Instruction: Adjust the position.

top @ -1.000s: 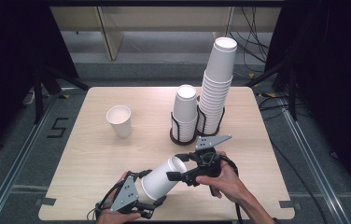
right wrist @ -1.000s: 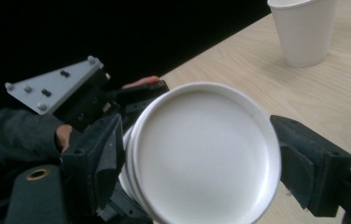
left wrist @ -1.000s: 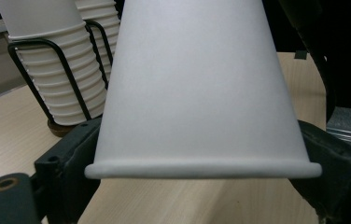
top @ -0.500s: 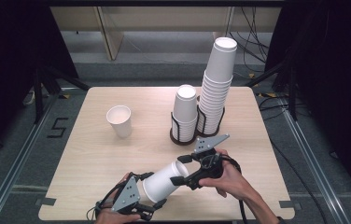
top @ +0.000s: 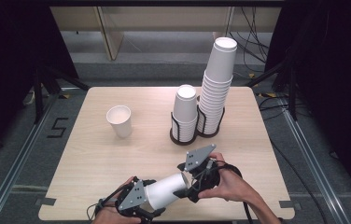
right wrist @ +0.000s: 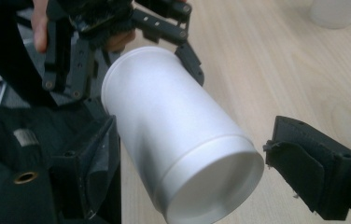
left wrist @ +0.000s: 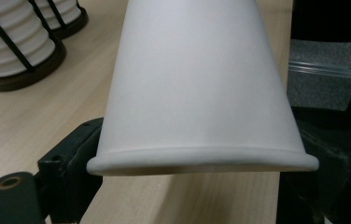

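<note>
A white paper cup (top: 164, 191) lies on its side in the air above the table's near edge. My left gripper (top: 152, 198) is shut on its rim end, and its jaws have just been closing on it. In the left gripper view the cup (left wrist: 201, 93) has its rim toward the camera between the black jaws. My right gripper (top: 190, 184) stands open around the base end. In the right gripper view the cup (right wrist: 178, 140) is close to one jaw and a gap separates it from the other. The left gripper (right wrist: 141, 51) is behind the cup there.
A single upright cup (top: 119, 120) stands at the left middle of the wooden table (top: 94, 163). A short cup stack (top: 184, 114) and a tall one (top: 218, 84) sit in black wire holders at the back right. Dark floor and cables surround the table.
The cup's base end has dipped slightly toward the near edge, and the right gripper has followed it. The left gripper has kept its place.
</note>
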`<state>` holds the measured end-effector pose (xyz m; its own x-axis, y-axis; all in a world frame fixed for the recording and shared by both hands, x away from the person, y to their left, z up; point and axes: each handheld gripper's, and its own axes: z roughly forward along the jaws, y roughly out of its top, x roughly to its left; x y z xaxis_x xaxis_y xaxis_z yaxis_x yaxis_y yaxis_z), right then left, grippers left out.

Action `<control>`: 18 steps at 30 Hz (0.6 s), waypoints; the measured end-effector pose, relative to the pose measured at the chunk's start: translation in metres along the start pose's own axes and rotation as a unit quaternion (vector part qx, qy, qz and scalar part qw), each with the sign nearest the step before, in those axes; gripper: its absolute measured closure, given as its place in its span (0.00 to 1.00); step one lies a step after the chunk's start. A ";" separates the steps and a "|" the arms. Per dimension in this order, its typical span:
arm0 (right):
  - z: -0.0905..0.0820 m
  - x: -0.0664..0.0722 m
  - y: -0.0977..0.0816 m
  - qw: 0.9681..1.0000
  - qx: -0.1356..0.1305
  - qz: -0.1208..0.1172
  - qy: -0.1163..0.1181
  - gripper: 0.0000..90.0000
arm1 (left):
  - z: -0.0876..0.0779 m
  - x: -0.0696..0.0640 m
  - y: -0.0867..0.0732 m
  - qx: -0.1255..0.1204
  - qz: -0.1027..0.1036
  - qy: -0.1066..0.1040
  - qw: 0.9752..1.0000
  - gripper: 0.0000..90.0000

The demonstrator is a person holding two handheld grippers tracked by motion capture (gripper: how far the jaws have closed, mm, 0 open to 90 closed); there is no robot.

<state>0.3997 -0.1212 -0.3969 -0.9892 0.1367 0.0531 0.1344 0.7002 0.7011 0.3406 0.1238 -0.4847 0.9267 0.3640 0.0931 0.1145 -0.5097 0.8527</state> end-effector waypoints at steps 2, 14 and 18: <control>0.004 0.003 0.000 1.000 0.019 -0.016 -0.002 0.19 | 0.000 0.000 0.000 0.011 0.008 -0.002 1.000 0.12; 0.029 0.022 -0.001 0.988 0.119 -0.095 0.003 0.21 | 0.001 -0.002 0.000 0.047 0.026 -0.038 0.998 0.12; 0.037 0.025 -0.001 0.979 0.154 -0.130 -0.008 0.21 | 0.002 -0.005 0.001 0.052 0.035 -0.050 0.997 0.13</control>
<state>0.3767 -0.0925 -0.4224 -0.9917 -0.0647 -0.1113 -0.1076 0.8911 0.4408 0.3372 0.1200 -0.4854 0.9644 0.2476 0.0931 0.0808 -0.6110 0.7875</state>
